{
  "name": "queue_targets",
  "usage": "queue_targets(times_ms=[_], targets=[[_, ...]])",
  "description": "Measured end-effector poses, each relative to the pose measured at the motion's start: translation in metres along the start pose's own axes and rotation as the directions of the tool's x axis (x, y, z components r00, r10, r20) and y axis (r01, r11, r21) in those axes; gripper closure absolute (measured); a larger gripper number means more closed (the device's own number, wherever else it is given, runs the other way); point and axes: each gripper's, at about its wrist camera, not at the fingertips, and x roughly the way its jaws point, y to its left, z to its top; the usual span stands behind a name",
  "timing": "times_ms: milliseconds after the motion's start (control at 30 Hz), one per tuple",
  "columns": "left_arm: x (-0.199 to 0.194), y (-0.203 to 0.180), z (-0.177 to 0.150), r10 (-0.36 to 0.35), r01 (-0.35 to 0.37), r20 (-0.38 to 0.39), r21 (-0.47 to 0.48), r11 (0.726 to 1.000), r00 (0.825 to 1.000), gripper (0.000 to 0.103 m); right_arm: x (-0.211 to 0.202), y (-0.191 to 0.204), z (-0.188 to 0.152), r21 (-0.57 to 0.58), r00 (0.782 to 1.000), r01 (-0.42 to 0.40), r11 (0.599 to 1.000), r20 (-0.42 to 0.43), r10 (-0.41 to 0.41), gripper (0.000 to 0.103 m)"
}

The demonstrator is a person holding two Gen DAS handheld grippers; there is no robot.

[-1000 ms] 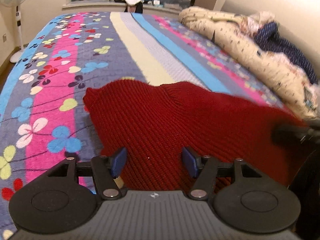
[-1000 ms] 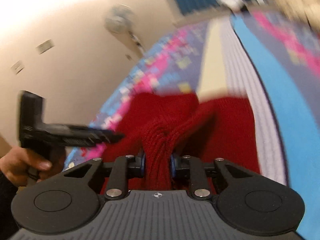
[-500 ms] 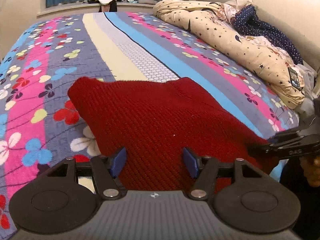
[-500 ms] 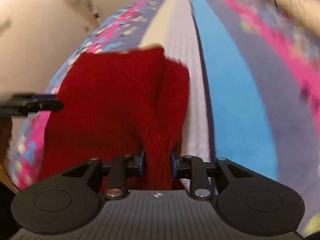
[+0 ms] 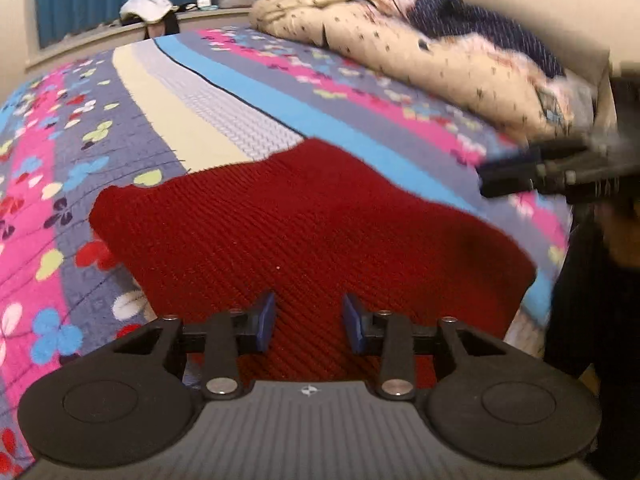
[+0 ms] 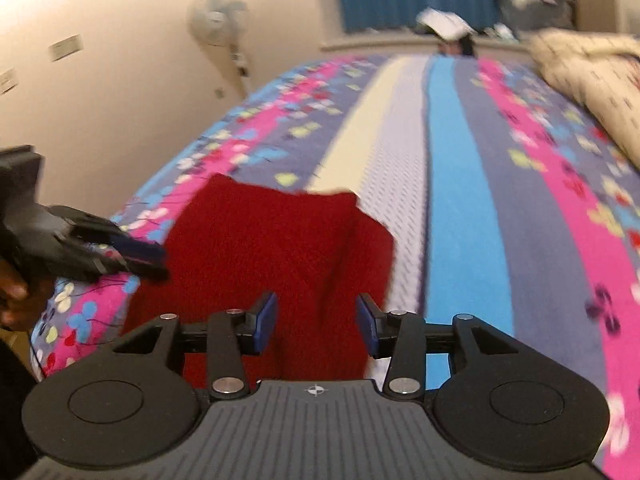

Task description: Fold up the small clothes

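Red knit [image 5: 304, 224] laid on the bed, both grippers parted above it.

The left gripper [image 5: 309, 322] is seen with its jaws narrowed but apart, having just been closing; nothing is pinched, and the knit lies spread directly ahead of and beneath its blue pads [image 5: 266, 320]. The right gripper [image 6: 316, 322] has just been opening; its jaws are parted, and a raised fold of the knit [image 6: 320, 264] stands between them, apparently not clamped. The striped blanket [image 6: 464, 184] is seen beyond and to its right.
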Motion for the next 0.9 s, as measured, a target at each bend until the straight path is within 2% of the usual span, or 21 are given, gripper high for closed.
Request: queue_targets(times_ms=[133,200,267,367,433,500,533,567,700,900], targets=[[0.002,0.005,0.002,-0.011,0.011,-0.001,-0.029,1.0,1.0,0.062,0.025,0.003,0.01,-0.036,1.0,-0.02,0.999,-0.018,0.019,0.058],[0.001,0.005,0.003,-0.018,0.018,0.008,-0.031,0.999,1.0,0.062,0.047,0.003,0.01,-0.061,0.995,0.016,0.998,-0.101,-0.022,0.062],[-0.005,0.012,0.005,-0.033,0.036,0.039,-0.069,0.997,0.999,0.062,0.069,-0.003,0.006,-0.068,0.982,0.034,0.997,-0.181,-0.046,0.062],[-0.015,0.029,0.008,0.004,0.014,0.115,-0.158,0.987,0.993,0.062,0.071,-0.013,0.005,-0.007,0.984,0.004,1.0,-0.179,-0.005,0.062],[-0.012,0.041,0.008,0.03,-0.008,0.101,-0.215,0.977,0.994,0.062,0.072,-0.011,0.003,-0.019,0.985,-0.002,1.0,-0.17,-0.001,0.062],[0.006,0.042,0.005,0.068,-0.065,0.007,-0.196,0.978,0.998,0.065,0.072,-0.011,0.003,-0.016,0.986,-0.009,1.0,-0.164,0.006,0.062],[0.012,0.039,0.004,0.089,-0.09,-0.013,-0.167,0.982,0.996,0.065,0.072,-0.012,0.002,-0.007,0.987,-0.016,1.0,-0.163,0.014,0.062],[0.014,0.036,0.004,0.101,-0.102,-0.014,-0.15,0.983,0.995,0.065,0.072,-0.013,0.002,0.008,0.987,-0.027,1.0,-0.16,0.028,0.062],[0.012,0.04,0.003,0.089,-0.089,-0.011,-0.179,0.98,0.996,0.065,0.076,-0.017,0.002,0.047,0.988,-0.032,0.998,-0.151,0.038,0.061],[0.012,0.036,0.002,0.105,-0.104,-0.003,-0.178,0.979,0.994,0.065,0.073,-0.015,-0.001,0.049,0.991,-0.017,0.999,-0.133,0.023,0.055]])
